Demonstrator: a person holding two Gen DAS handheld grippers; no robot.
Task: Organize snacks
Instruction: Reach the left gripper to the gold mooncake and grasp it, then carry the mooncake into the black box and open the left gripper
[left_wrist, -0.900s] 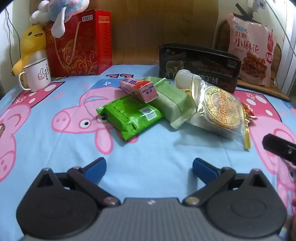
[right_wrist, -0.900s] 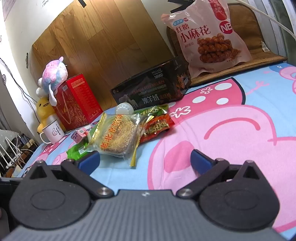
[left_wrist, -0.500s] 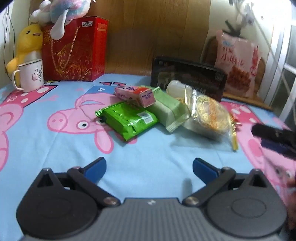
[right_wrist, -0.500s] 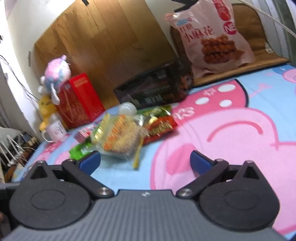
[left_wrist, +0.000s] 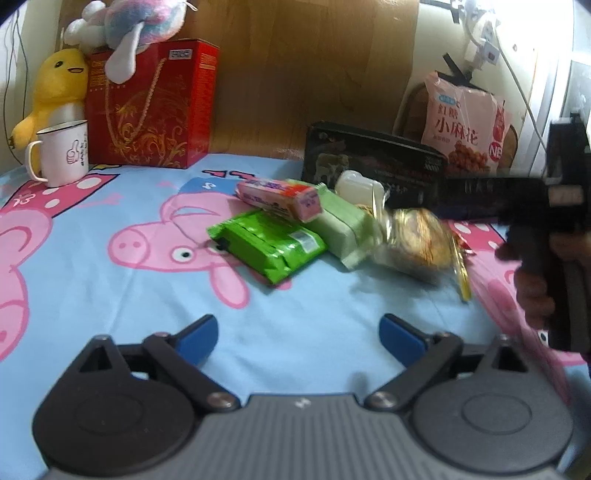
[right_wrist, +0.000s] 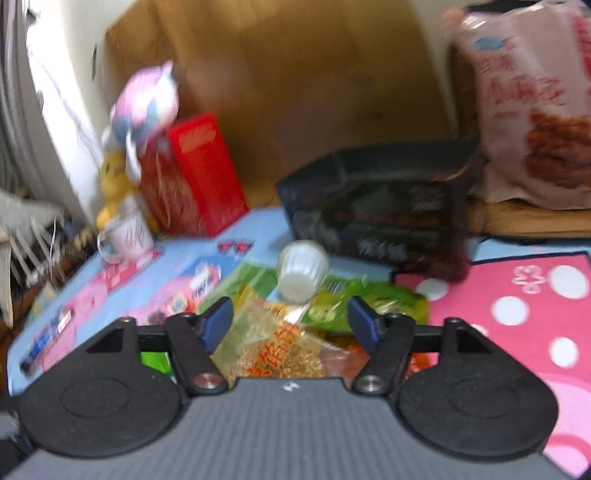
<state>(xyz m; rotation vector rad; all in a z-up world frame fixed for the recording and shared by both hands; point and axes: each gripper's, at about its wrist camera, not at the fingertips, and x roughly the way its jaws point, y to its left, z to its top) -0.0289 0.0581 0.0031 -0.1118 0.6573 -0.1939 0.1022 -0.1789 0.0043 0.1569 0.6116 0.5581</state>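
Left wrist view: the left hand-held gripper (left_wrist: 297, 330) is spread wide over bare pig-print bedsheet (left_wrist: 92, 280), grasping nothing. At mid-frame lies the snack pile: a bright green packet (left_wrist: 266, 248), a pink bar (left_wrist: 280, 197) resting on a pale green pack (left_wrist: 341, 221), and a clear-wrapped mooncake (left_wrist: 415, 243). A black box (left_wrist: 369, 164) stands behind.

Right wrist view, blurred: the right hand-held gripper (right_wrist: 291, 323) is unclenched, its fingers either side of the mooncake (right_wrist: 280, 354); contact cannot be told. A white ribbed cup (right_wrist: 302, 271) lies just above.
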